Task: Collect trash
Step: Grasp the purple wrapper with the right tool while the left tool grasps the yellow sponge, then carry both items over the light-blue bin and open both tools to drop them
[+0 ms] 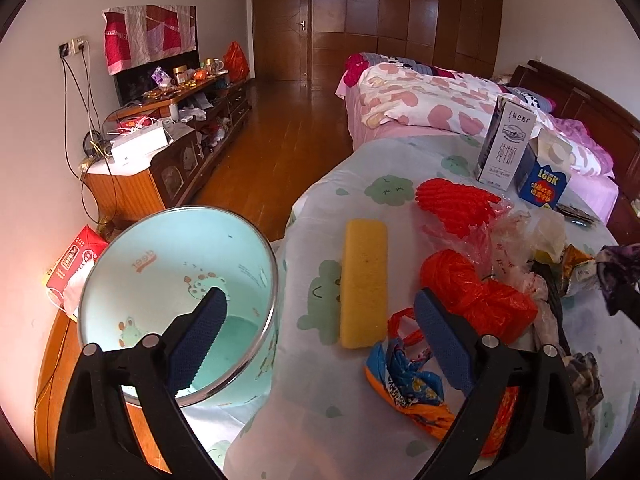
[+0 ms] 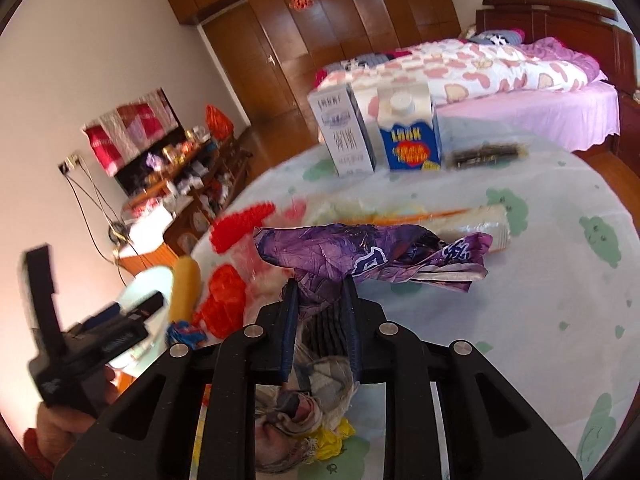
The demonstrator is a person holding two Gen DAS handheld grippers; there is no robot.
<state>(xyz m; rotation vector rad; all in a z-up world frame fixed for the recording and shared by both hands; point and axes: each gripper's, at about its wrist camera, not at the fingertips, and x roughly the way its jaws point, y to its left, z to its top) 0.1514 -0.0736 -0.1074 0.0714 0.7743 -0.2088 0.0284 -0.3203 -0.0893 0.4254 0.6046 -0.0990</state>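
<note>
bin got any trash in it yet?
No, the left wrist view shows the bin's teal inside bare, with only the open left gripper in front.

Left gripper (image 1: 320, 312) fingers spread, yellow sponge (image 1: 365, 283) between, bin (image 1: 176, 300) left

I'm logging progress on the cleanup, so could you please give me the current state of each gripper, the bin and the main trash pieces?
Left gripper: open, holding nothing.
Right gripper: shut on the purple wrapper, lifted off the cloth.
Mint bin: upright, open-topped, looks empty.
Yellow sponge: lying flat on the table.
White milk carton: standing upright.
Blue carton: standing upright, cap on.
Red bag: crumpled, on the table.
</note>
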